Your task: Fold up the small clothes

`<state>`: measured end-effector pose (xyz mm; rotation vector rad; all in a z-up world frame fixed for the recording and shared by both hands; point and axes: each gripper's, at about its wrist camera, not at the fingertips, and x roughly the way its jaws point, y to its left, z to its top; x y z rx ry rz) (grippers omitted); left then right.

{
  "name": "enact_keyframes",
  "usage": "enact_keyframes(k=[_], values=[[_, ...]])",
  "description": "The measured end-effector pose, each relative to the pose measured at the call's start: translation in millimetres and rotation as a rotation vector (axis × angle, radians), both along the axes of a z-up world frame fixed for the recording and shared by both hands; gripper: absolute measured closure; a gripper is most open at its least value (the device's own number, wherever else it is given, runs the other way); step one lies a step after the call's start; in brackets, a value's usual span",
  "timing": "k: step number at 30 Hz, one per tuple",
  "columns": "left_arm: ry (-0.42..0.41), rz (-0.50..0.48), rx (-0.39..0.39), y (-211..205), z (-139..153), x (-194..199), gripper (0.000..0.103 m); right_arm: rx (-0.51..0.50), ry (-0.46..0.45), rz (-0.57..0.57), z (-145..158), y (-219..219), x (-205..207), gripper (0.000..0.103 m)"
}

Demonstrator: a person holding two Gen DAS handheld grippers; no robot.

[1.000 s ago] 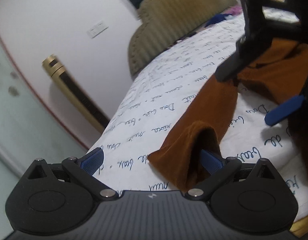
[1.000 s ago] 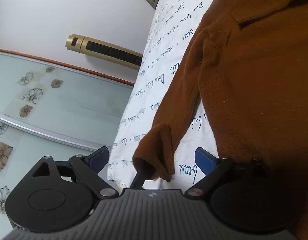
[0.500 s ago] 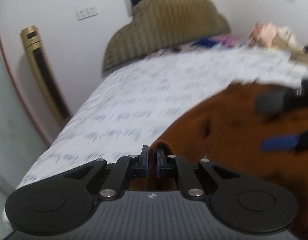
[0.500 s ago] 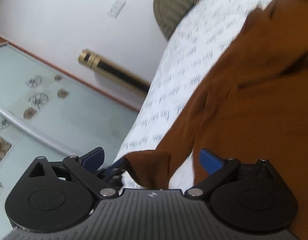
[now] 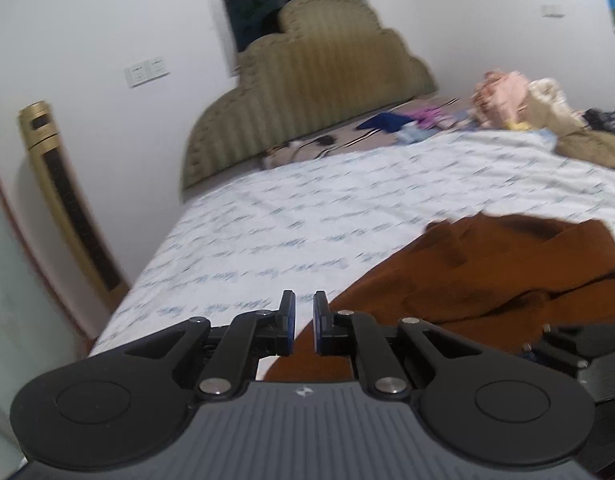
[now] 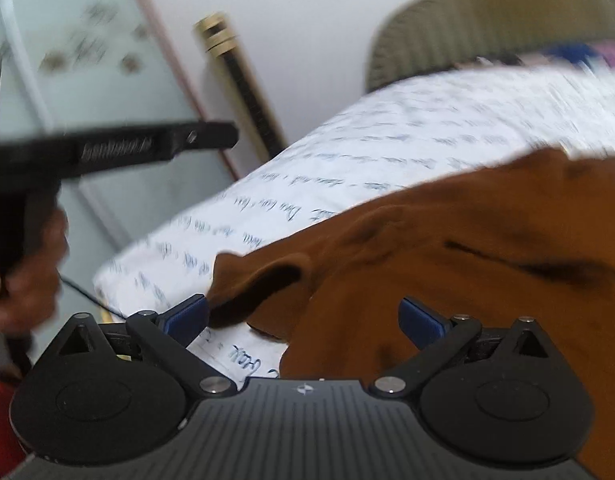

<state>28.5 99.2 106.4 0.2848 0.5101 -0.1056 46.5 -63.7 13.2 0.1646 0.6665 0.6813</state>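
A rust-brown long-sleeved top (image 5: 487,276) lies on the white printed bedsheet (image 5: 327,216). My left gripper (image 5: 303,324) is nearly shut with a narrow gap, and nothing shows between its pads; brown cloth lies just below and right of it. In the right wrist view the top (image 6: 447,272) fills the right half, its sleeve cuff (image 6: 259,276) folded in toward the body. My right gripper (image 6: 303,320) is open, with the cuff just ahead of its left finger (image 6: 187,316). The left gripper's handle and the hand holding it appear at the left (image 6: 107,152).
A padded olive headboard (image 5: 315,92) stands at the far end. A pile of mixed clothes (image 5: 519,108) lies at the far right of the bed. A gold tower fan (image 5: 63,200) stands by the wall left of the bed, next to a glass door.
My left gripper closed on the sleeve cuff, carried it in over the top's body, then let go; its pads now show a small gap. The right gripper stayed open and swung up.
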Motion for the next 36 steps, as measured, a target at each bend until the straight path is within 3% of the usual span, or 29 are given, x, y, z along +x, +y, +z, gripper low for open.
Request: enact_keyframes(k=[3, 6, 8, 9, 10, 11, 13, 17, 19, 23, 27, 29, 30, 31, 33, 36], values=[[0.044, 0.038, -0.012, 17, -8, -3, 0.094, -0.182, -0.096, 0.089, -6, 29, 12, 0.015], [0.071, 0.087, -0.017, 32, -17, -2, 0.093, -0.288, -0.151, 0.181, -12, 57, 27, 0.033], [0.085, 0.125, -0.034, 40, -21, 0, 0.093, -0.302, -0.129, 0.229, -16, 68, 39, 0.059], [0.090, 0.143, -0.053, 44, -21, 2, 0.093, -0.295, -0.096, 0.237, -17, 71, 46, 0.085], [0.094, 0.157, -0.076, 48, -21, 3, 0.093, -0.285, -0.067, 0.242, -17, 73, 52, 0.095], [0.093, 0.171, -0.102, 51, -19, 4, 0.093, -0.275, -0.066, 0.255, -13, 73, 54, 0.095], [0.082, 0.198, -0.141, 55, -16, 6, 0.093, -0.314, -0.164, 0.258, 1, 76, 46, 0.095], [0.070, 0.199, -0.202, 47, -9, 10, 0.093, -0.531, -0.483, 0.141, 42, 73, 31, 0.095], [0.080, 0.165, -0.218, 35, -9, 12, 0.093, -0.661, -0.597, 0.063, 54, 58, 28, 0.095], [0.109, 0.101, -0.194, 3, -20, 18, 0.093, -0.939, -0.693, -0.104, 42, 4, 28, 0.095], [0.172, 0.038, -0.174, -32, -39, 27, 0.093, -1.135, -0.637, -0.230, 3, -58, 30, 0.092], [0.196, 0.008, -0.151, -50, -48, 30, 0.093, -1.121, -0.515, -0.263, -14, -90, 31, 0.073], [0.204, -0.007, -0.138, -58, -53, 31, 0.093, -1.067, -0.459, -0.287, -18, -106, 28, 0.067], [0.213, -0.017, -0.122, -66, -58, 32, 0.093, -0.995, -0.414, -0.316, -17, -119, 25, 0.067], [0.226, -0.027, -0.092, -80, -68, 33, 0.093, -0.796, -0.317, -0.407, -7, -147, 21, 0.066], [0.221, -0.017, -0.035, -96, -80, 36, 0.093, -0.394, -0.166, -0.579, 10, -195, 18, 0.062]])
